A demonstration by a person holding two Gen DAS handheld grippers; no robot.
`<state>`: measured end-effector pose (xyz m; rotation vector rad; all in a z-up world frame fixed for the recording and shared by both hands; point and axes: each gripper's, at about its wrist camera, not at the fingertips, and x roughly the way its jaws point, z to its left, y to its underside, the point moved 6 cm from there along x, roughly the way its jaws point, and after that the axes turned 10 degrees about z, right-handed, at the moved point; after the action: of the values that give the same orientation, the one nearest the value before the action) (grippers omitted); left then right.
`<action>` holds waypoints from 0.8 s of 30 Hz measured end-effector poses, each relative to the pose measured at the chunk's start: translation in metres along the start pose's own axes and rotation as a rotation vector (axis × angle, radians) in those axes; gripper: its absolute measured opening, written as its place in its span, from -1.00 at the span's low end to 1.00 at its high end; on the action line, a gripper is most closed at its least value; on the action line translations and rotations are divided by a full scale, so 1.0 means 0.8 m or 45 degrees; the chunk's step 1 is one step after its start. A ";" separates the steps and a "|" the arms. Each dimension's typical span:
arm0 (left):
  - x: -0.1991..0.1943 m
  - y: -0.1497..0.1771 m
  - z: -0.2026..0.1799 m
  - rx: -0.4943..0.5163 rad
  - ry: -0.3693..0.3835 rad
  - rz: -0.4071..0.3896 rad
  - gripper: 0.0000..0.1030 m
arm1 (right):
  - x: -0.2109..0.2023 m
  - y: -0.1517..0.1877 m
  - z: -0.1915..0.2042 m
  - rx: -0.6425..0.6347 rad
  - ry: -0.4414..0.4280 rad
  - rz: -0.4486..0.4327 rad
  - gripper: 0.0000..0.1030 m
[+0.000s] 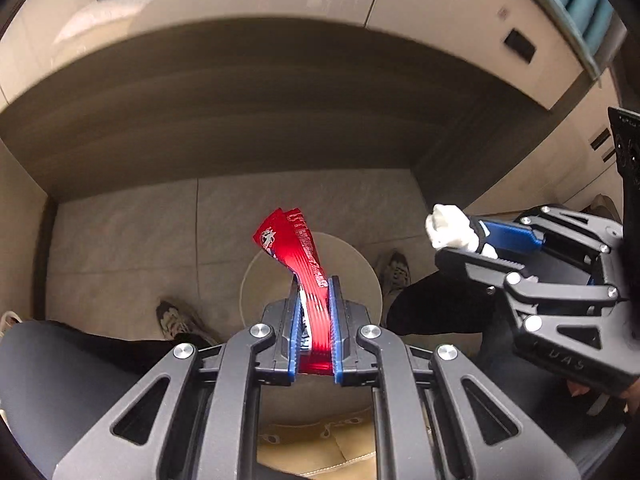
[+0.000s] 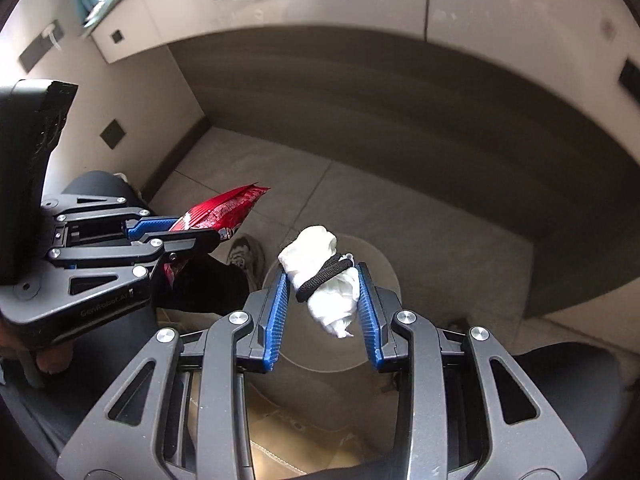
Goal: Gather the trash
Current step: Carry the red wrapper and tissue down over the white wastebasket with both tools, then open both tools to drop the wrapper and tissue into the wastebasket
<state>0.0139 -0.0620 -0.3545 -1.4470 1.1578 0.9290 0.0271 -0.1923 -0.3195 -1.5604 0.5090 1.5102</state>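
The wrapper (image 1: 298, 256) is glossy red foil with white print, creased lengthwise and flattened; its free end sticks up past the pad tips and curls left. The left tongs (image 1: 314, 320) hold it, blue pads drawn narrow and pressing on both faces. The tissue (image 2: 324, 280) is a crumpled white wad with a black elastic band (image 2: 326, 276) looped around its middle. It sits between the blue pads of the right tongs (image 2: 324, 312), clamped at its sides, its twisted end hanging down between them.

Both tongs point steeply down, side by side, with their loads above a pale round bin (image 1: 360, 264) that stands on the grey tiled floor (image 1: 120, 240). In the left wrist view the right tongs reach in from the right with the tissue at their tip; in the right wrist view the left tongs come in from the left with the wrapper.

The person's dark trouser legs (image 1: 432, 308) and two shoes (image 1: 176, 316) flank the bin. Beyond is a dark recess beneath a light bench (image 2: 500, 12). Something tan lies low in both views, perhaps a paper bag (image 1: 320, 448), though the tongs' frames hide most of it.
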 end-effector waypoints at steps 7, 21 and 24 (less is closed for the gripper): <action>0.041 -0.008 -0.009 0.046 -0.072 0.036 -0.79 | 0.046 -0.001 -0.017 0.048 0.002 0.059 -0.40; 0.143 -0.001 -0.016 0.117 -0.028 0.344 -0.78 | 0.149 -0.004 -0.025 0.069 0.044 0.291 -0.40; 0.176 0.009 -0.013 0.144 -0.063 0.443 -0.78 | 0.170 -0.001 -0.024 0.058 0.064 0.345 -0.40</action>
<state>0.0405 -0.0986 -0.4888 -1.1451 1.4291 1.1096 0.0626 -0.1697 -0.4504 -1.5439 0.8041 1.6508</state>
